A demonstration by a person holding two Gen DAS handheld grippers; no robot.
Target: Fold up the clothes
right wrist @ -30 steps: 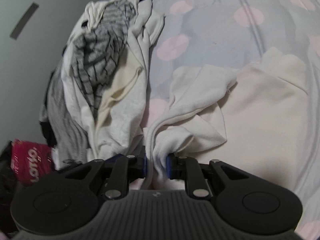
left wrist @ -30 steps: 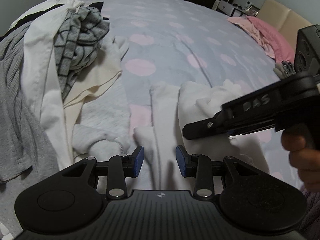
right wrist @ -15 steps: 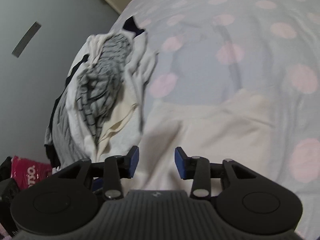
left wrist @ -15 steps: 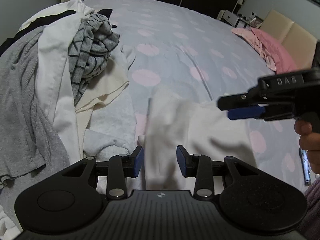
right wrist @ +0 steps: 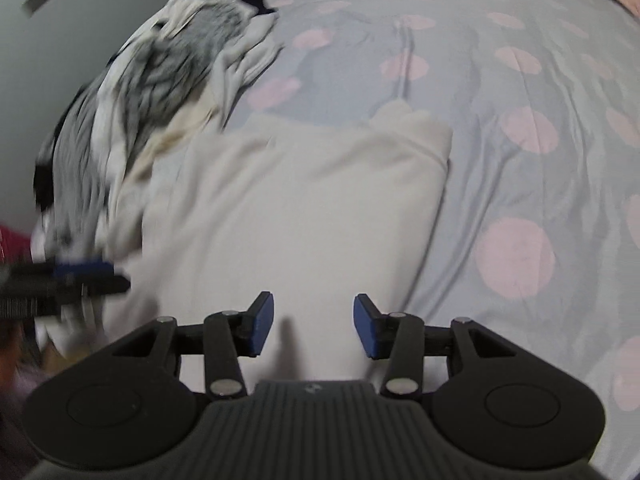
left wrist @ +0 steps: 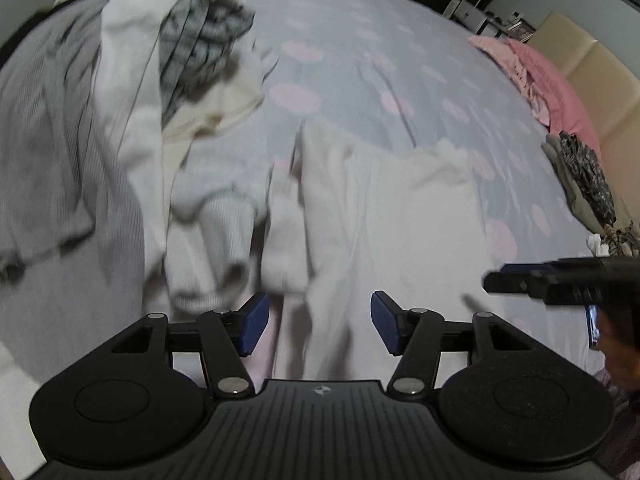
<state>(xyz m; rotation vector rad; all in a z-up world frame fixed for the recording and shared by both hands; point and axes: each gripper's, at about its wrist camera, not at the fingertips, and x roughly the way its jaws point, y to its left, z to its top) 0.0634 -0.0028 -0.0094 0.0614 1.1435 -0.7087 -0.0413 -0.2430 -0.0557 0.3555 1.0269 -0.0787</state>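
**Left wrist view: one cream garment laid out, the pile untouched**

In the left wrist view the cream garment (left wrist: 384, 216) lies spread across the middle of the bed (left wrist: 360, 60), reaching down to the lower centre of the frame. It looks laid out fairly flat, with a loose sleeve-like flap along its left edge, and by the look of it no fold has been made yet. The pile of clothes (left wrist: 120, 120) fills the upper left, so most of the task is still ahead of you.

Your left hand-held gripper (left wrist: 316, 322) sits at the bottom centre, its jaws apart and widening. The cream cloth lies below the gap, but the pads do not press on it.

In the right wrist view your right hand-held gripper (right wrist: 314, 326) is likewise at the bottom centre, jaws apart and opening a little more, above the lower part of the same garment and holding nothing. The other tool shows blurred at the left edge.
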